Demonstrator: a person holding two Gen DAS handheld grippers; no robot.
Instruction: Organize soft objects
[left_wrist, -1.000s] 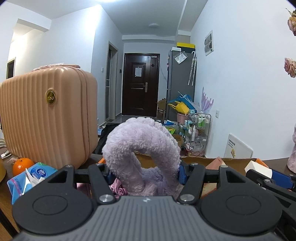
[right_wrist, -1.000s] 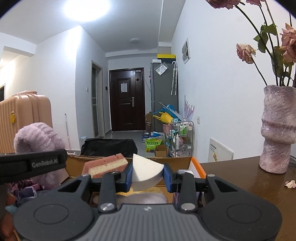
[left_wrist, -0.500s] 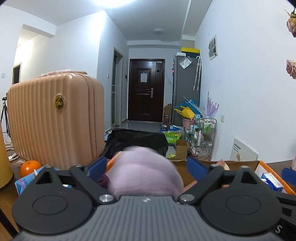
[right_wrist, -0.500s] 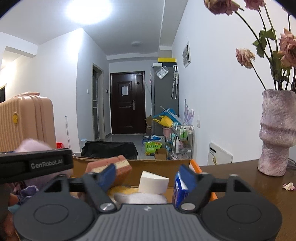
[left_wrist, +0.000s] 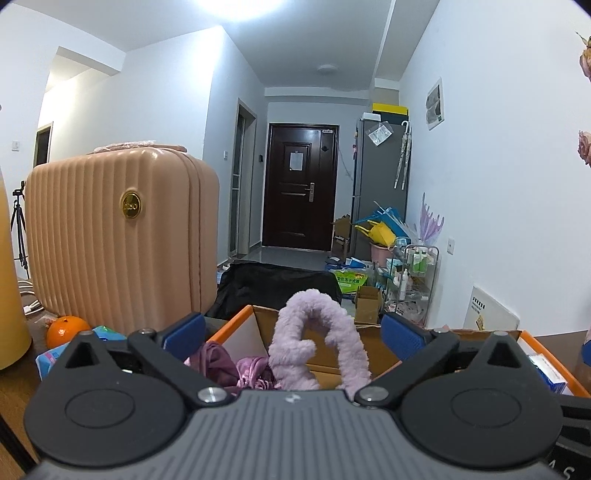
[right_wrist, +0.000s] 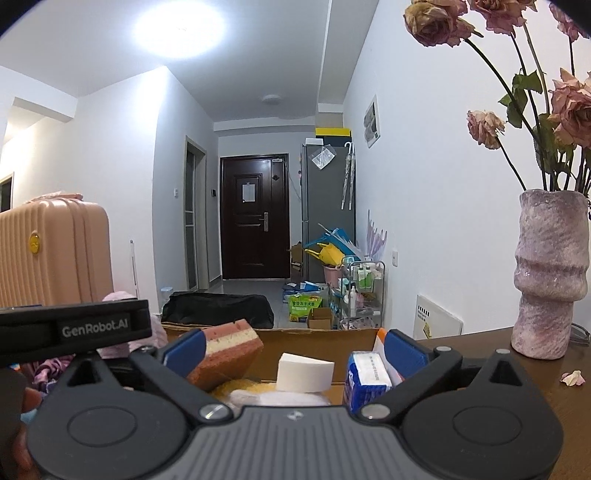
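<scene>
Both grippers release at once. The left gripper (left_wrist: 291, 330), clamped a second ago on the fluffy lilac item (left_wrist: 317, 343), is opening wide — the item now stands free inside the cardboard box (left_wrist: 384, 354). The right gripper (right_wrist: 293, 345) is likewise opening off the white sponge wedge (right_wrist: 304, 372), which has dropped among the layered sponge (right_wrist: 227, 352) and tissue pack (right_wrist: 365, 376). Two soft objects thus appear stowed. The box's orange rim (left_wrist: 554, 360) lies just ahead; the pink suitcase (left_wrist: 118, 240) and vase (right_wrist: 550, 273) flank it — room lies upward.
</scene>
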